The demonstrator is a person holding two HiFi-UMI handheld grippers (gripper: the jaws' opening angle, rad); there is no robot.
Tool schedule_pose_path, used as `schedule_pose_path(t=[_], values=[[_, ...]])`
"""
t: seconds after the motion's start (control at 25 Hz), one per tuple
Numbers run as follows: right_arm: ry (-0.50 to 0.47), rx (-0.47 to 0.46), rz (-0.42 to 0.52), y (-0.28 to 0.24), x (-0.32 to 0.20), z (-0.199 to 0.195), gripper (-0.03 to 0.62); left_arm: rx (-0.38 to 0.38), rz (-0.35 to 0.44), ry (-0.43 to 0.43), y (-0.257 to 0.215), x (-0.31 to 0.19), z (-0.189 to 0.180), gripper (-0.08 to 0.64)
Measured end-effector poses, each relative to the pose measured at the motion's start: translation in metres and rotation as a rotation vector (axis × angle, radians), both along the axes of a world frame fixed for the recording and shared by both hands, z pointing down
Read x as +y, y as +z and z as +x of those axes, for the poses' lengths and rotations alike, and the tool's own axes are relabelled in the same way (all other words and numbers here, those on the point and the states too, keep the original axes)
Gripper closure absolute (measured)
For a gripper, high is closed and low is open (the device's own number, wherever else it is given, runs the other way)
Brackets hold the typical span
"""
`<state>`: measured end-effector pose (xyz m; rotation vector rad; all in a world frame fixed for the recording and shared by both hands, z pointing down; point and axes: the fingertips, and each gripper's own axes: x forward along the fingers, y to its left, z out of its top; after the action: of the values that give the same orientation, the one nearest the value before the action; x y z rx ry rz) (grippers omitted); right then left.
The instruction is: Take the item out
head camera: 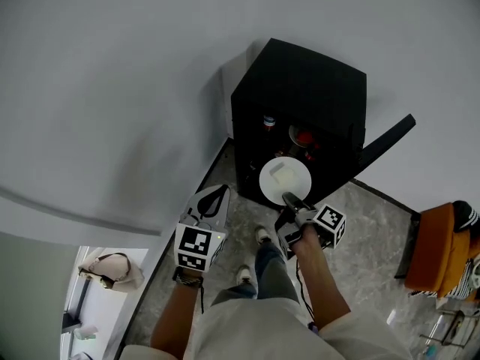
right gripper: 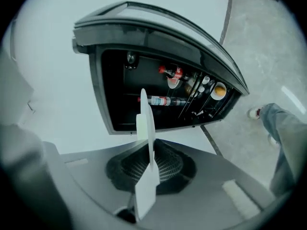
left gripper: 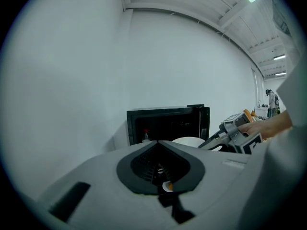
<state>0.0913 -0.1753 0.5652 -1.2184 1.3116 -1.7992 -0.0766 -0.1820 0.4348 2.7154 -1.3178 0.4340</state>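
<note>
Withdrawal looks like the step in hand: our right gripper pinches the rim of the white plate, which juts ahead of its jaws, seemingly just outside the mouth of the open black fridge beyond. Next, we judge, comes a level carry back, since a pale block rests on the plate. The plate itself is round, thin and plain. Beside the right gripper, our left gripper is pressed together on nothing.

black cabinet ×1 | white plate ×1 | grippers ×2: left gripper, right gripper | shoes ×2
</note>
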Motion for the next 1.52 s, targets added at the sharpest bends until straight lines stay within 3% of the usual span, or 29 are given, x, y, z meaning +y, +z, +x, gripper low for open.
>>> schedule_pose_path(t=[0.32,1.0,1.52], values=[[0.002,0.030,0.066,-0.048,0.042,0.006,0.571,0.004,0.035,0.067,-0.024,0.027,0.016,0.558],[0.039,0.005,0.198,-0.135,0.132,0.011,0.571,0.029,0.171,0.149,-0.089,0.069,0.031,0.558],[0.009,0.013,0.232,-0.147,0.134,0.006,0.571,0.018,0.169,0.163,-0.086,0.072,0.049,0.558]])
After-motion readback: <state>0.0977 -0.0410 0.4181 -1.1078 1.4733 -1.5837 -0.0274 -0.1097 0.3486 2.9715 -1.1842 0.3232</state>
